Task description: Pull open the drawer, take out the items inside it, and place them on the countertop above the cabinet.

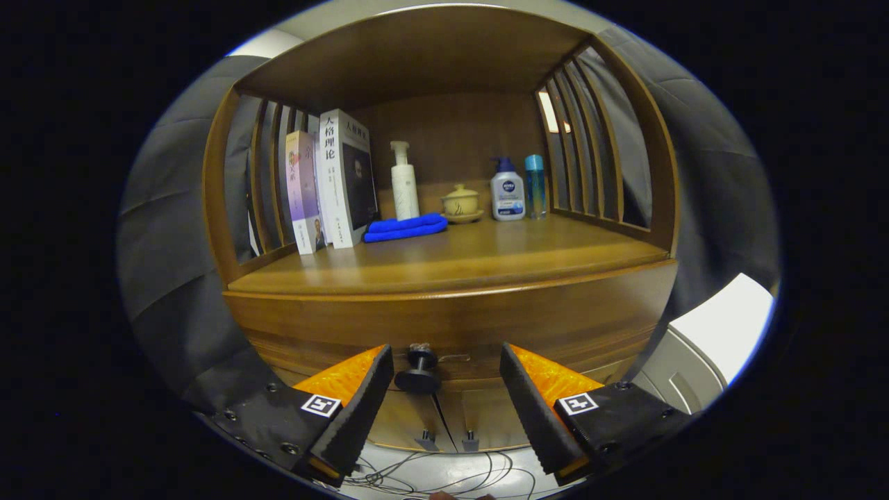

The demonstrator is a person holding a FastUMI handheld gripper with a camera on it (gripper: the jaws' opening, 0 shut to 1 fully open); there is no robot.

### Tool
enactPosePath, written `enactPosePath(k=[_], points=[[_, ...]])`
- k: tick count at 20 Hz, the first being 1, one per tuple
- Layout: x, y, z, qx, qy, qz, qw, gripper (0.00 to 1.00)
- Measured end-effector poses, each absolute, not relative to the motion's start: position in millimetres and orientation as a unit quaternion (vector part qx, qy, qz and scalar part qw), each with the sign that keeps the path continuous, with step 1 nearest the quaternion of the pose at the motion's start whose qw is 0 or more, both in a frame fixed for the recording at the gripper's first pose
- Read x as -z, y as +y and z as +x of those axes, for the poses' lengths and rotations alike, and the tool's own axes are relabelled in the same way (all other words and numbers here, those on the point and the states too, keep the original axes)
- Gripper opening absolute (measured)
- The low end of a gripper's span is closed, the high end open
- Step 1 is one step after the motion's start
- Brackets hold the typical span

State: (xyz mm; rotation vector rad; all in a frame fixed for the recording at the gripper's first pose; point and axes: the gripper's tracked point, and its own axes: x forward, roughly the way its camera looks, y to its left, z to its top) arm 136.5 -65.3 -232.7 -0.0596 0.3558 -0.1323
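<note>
Cabinet (451, 305) dead ahead, drawer (312, 333) shut, gripper (446, 389) spread wide around the knob (417, 371).
Biggest first: the wooden cabinet, its countertop (486, 253) running under a slatted shelf bay. Below that, the drawer front sits flush and closed, so its contents are hidden. Up on the countertop, books (333, 184) stand at the left edge, and a blue cloth (405, 227) lies just beside them. Behind the cloth stands a white pump bottle (403, 182), then a lidded cup (460, 201) on its saucer, and toward the right edge a second pump bottle (508, 191) touching a slim blue bottle (535, 186). Smallest: the dark knob, sitting between the parted fingers, nearer the left one, neither pressing it.
</note>
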Motion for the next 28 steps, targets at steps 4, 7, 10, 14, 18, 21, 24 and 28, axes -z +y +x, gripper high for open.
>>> enactPosePath(k=[4, 7, 10, 14, 18, 21, 24, 28], points=[[254.3, -65.0, 144.3, 0.065, 0.188, -0.061, 0.978, 0.98], [265.0, -69.1, 147.0, 0.074, 0.194, -0.075, 0.975, 0.98], [266.0, -65.6, 154.2, 0.068, 0.186, -0.082, 0.977, 0.84], [272.8, -54.4, 155.9, 0.048, 0.196, -0.085, 0.976, 0.55], [274.1, -53.5, 155.4, 0.04, 0.188, -0.084, 0.978, 0.42], [273.7, -53.7, 151.0, 0.037, 0.19, -0.1, 0.976, 0.27], [275.7, -55.3, 151.7, 0.036, 0.191, -0.101, 0.976, 0.28], [275.3, -52.9, 137.7, 0.041, 0.189, -0.106, 0.975, 0.27]])
